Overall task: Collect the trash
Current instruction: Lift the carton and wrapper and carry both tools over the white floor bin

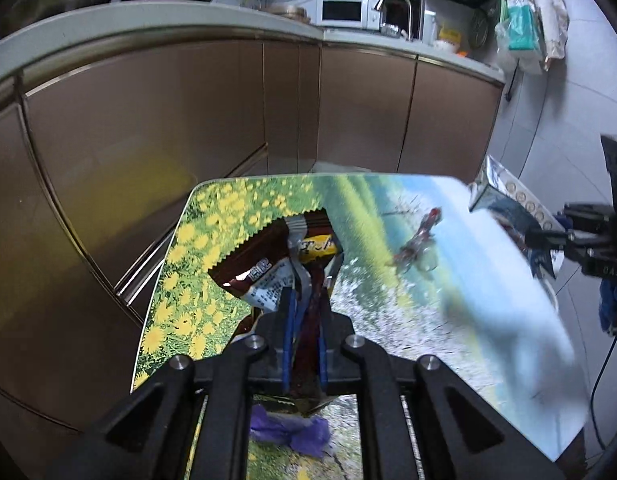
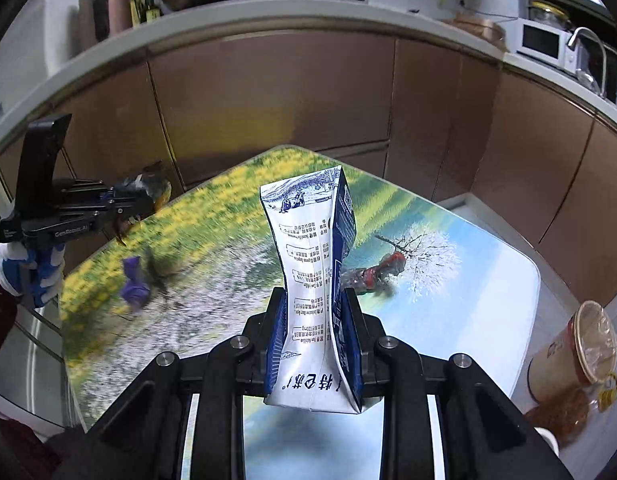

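Note:
My left gripper [image 1: 306, 300] is shut on a crumpled brown snack wrapper [image 1: 268, 256], held above the picture-printed table [image 1: 488, 320]. The right wrist view shows that left gripper [image 2: 148, 200] at the left, in a gloved hand. My right gripper [image 2: 314, 300] is shut on a squashed white and blue milk carton [image 2: 308, 248], which stands up between the pads. From the left wrist view, the right gripper [image 1: 528, 236] and its carton [image 1: 496, 196] appear at the right edge. A crushed plastic bottle [image 2: 372, 274] with a red label and a purple crumpled wrapper [image 2: 134, 284] lie on the table.
Brown kitchen cabinets [image 1: 188, 120] curve round behind the table under a white counter [image 2: 268, 12] with pans, a microwave [image 1: 342, 10] and a tap. A round tub [image 2: 576, 356] lined with plastic stands on the floor to the right of the table.

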The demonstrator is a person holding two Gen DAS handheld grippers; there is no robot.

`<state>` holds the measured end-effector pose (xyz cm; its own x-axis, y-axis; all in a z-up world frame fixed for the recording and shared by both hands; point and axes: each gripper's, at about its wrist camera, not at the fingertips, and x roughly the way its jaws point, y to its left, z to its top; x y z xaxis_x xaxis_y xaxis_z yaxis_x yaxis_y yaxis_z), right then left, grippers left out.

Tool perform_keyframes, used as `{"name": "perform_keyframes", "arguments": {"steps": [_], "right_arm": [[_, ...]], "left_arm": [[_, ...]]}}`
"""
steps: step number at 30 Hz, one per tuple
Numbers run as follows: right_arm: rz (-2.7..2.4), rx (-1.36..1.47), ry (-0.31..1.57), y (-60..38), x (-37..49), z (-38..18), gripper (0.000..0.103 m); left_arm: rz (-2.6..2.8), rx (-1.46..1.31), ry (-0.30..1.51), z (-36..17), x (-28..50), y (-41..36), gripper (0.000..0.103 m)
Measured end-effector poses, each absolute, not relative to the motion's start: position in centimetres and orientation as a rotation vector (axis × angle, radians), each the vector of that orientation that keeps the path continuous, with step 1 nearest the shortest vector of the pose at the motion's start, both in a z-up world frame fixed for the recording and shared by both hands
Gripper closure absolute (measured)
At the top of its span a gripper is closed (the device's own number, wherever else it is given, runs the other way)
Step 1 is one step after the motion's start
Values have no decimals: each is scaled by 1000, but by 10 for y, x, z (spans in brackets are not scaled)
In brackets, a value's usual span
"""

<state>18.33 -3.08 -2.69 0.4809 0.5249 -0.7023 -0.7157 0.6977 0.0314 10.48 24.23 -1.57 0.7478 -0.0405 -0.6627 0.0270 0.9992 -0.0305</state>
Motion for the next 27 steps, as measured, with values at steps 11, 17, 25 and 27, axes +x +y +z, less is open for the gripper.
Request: {"name": "perform_keyframes", "arguments": {"steps": [11, 17, 25, 27], "right_arm": [[726, -164, 673, -80, 113, 2, 76], [695, -103, 659, -112, 75, 2, 76], [611, -5, 652, -165, 42, -6, 76], [580, 4, 649, -178, 37, -8, 76]], "left_arm": [[-52, -1, 620, 32, 53, 211, 95], [-83, 17, 605, 35, 30, 174, 95], [-142, 55, 618, 29, 19, 107, 95], [-150, 78, 620, 27, 20, 88, 95]]}}
